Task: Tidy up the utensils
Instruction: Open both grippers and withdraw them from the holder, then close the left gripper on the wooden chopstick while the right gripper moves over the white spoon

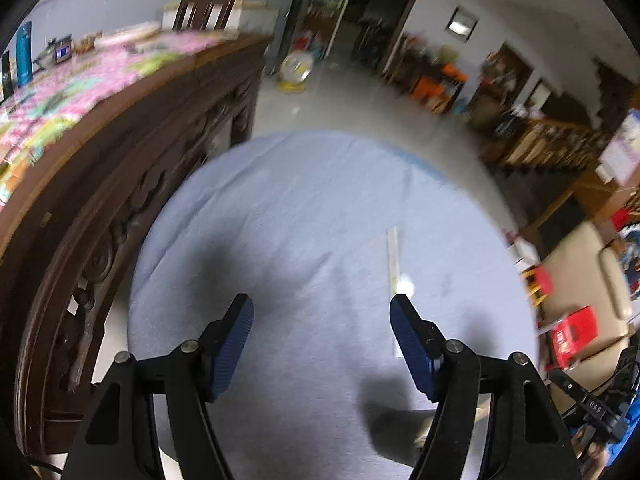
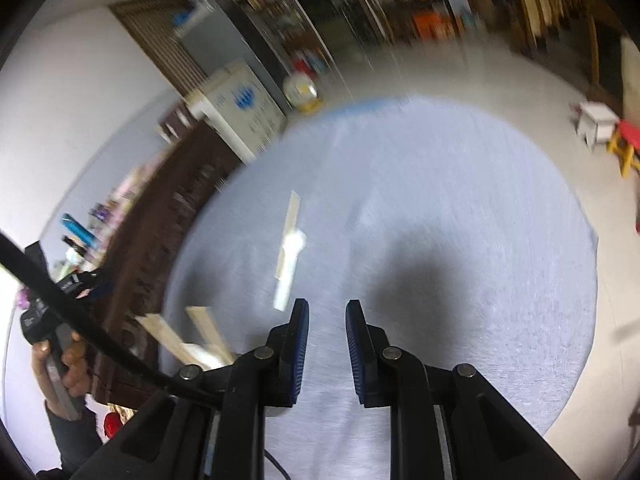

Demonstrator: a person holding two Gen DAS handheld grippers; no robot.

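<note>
So the round table (image 1: 304, 208) sits right next to the long wooden sideboard (image 1: 132, 184), which runs along its left side in both views. Out on the tabletop there's one long utensil packet (image 2: 289, 248) lying by itself, a bit left of centre from the right wrist view and just ahead of the left gripper's (image 1: 322, 320) right finger. Near the table's left edge a few more flat packets (image 2: 200, 336) lie bunched together, close to the sideboard. The right gripper (image 2: 327, 320) hangs over the tabletop with nothing between its fingers, same for the left one. Past the far edge of the table, a fan (image 1: 295, 69) stands on the floor.
</note>
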